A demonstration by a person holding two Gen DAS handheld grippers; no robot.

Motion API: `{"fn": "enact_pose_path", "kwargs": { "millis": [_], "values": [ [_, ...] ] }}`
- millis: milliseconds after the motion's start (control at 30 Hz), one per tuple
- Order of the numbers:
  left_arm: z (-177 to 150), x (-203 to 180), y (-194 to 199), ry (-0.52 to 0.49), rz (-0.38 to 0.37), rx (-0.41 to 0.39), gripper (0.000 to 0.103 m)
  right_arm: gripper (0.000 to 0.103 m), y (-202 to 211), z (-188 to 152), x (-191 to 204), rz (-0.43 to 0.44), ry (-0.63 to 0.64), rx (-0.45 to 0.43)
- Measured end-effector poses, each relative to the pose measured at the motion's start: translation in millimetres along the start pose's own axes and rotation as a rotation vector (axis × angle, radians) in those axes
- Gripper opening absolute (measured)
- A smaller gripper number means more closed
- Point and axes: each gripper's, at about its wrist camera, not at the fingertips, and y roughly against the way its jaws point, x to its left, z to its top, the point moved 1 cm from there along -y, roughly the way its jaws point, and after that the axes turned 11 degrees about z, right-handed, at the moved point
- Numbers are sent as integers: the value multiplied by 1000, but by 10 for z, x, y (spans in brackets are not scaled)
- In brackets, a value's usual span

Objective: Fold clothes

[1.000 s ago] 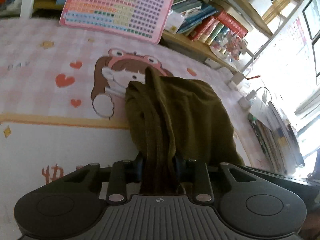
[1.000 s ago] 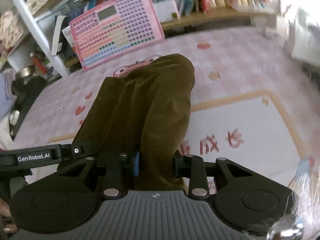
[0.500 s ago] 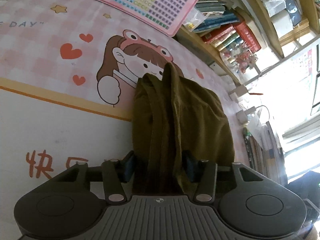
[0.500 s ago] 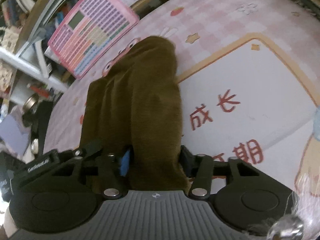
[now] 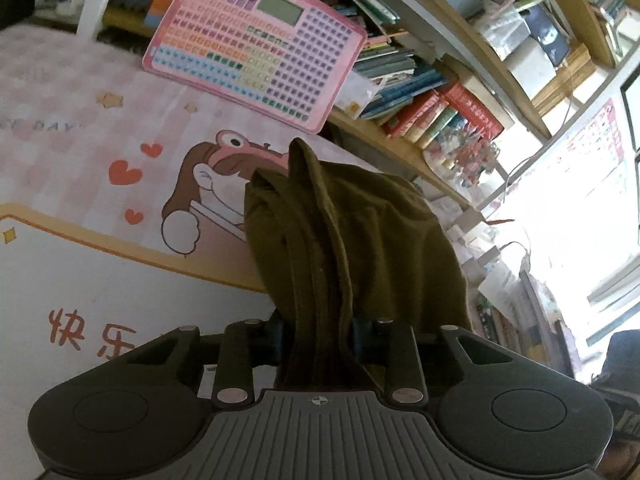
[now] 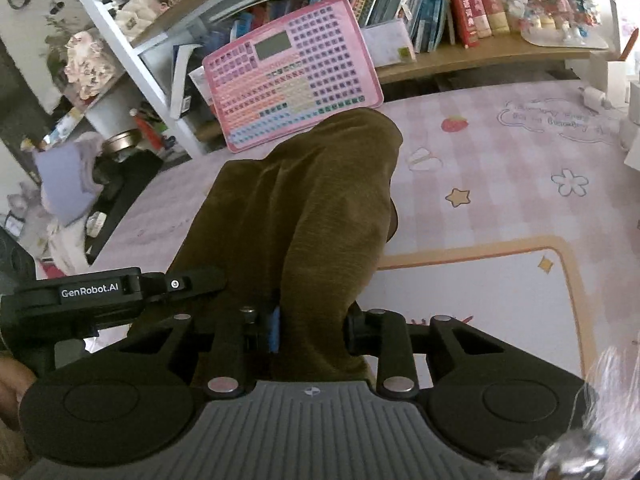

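An olive-brown garment hangs bunched in thick folds from both grippers over the pink cartoon mat. In the left wrist view my left gripper has its jaws closing on one bunched edge, and the pads press into the cloth. The right wrist view shows the same garment draped forward from my right gripper. Its jaws are closing too, with the fabric squeezed between the pads. The cloth hides all the fingertips. The garment's far end rests on the mat.
A pink button board leans against the low bookshelf behind the mat, also seen as the board in the right view. A black bar labelled GenRobot.AI crosses the left of that view. Clutter and a white rack stand far left.
Half a second ago both pairs of jaws stood wider around the cloth and both cameras looked more steeply down; now the jaws are narrower and both views have tipped back up toward the shelf.
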Motion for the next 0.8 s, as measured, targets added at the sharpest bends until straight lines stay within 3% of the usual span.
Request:
{"fn": "enact_pose_path", "kwargs": {
  "millis": [333,800],
  "values": [
    [-98,-325,-34,-35,70,-8,29,26,137,41,-308,56,-7,18],
    [21,-647,-143,-107,71,-13,29,26,337,119,-542,70,-26,-38]
  ]
}}
